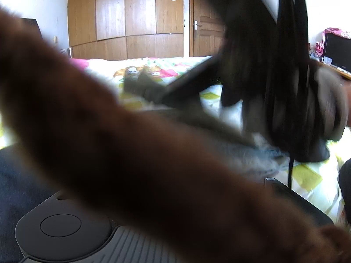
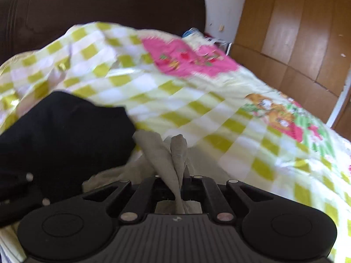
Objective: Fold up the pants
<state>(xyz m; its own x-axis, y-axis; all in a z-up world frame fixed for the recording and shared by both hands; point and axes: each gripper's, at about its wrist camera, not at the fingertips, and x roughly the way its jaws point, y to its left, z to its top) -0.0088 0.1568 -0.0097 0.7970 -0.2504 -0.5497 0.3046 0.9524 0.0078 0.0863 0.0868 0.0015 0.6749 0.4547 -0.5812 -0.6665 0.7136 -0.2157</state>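
My right gripper (image 2: 178, 175) is clenched on a bunched edge of the soft, light grey pants (image 2: 175, 153) above the checked quilt (image 2: 197, 100), better grasped at the waistband; my left's fingers are hidden.

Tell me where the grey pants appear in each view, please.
Left wrist view: grey pants, blurred, stretched over the bed at centre.
Right wrist view: pants bunched at lower centre, clamped in the right gripper.
Shared landmark: checked bedsheet.
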